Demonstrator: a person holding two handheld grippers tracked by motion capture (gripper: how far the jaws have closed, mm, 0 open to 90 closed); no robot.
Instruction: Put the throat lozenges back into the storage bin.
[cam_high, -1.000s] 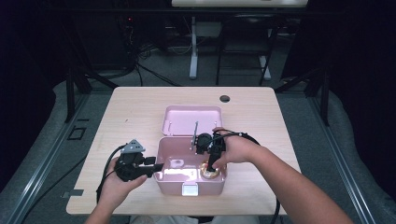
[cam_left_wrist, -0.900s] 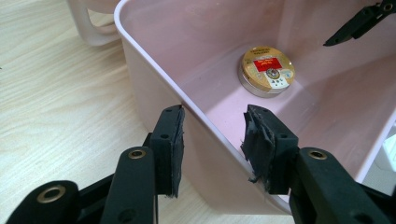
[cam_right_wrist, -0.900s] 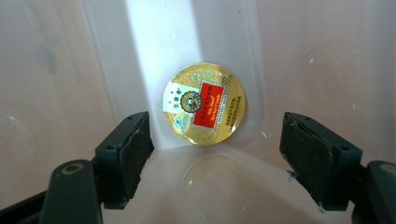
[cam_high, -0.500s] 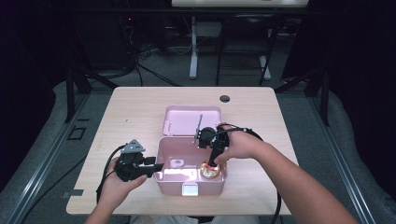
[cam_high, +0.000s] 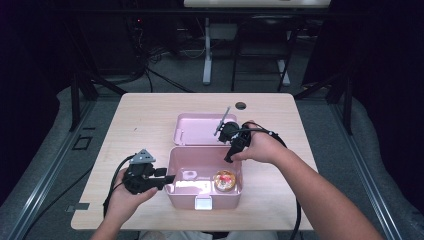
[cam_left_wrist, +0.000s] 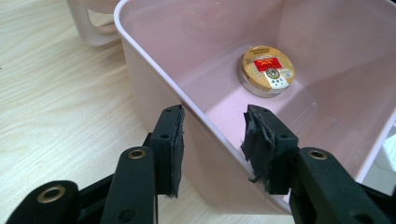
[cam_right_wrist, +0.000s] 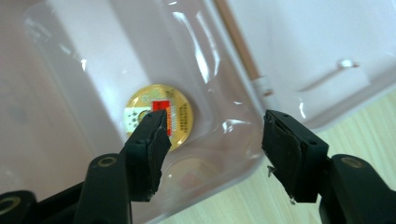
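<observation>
Glare on the box's (cam_right_wrist: 224, 140) glossy pink wall smears the right gripper view, and the tin's (cam_right_wrist: 159, 115) near edge hides behind one black jaw there. From above, the tin (cam_high: 225, 180) is a small bright blur with no readable label. The left gripper view shows it best: a round, flat tin (cam_left_wrist: 266, 70) with a gold lid, a red panel and a white patch of small print, lying flat on the box floor toward its right end, clear of the walls. That view also shows the left gripper (cam_left_wrist: 212, 140) straddling the box's left wall (cam_left_wrist: 154, 70), one pad outside and one inside, jaws spread with gaps either side, not pinching. The right gripper (cam_high: 229, 159) hangs over the far right rim, above the tin; its jaws have just been closing, with nothing between them. The high view alone takes in the lid (cam_high: 200, 129) lying open behind the box on the table (cam_high: 130, 120).
</observation>
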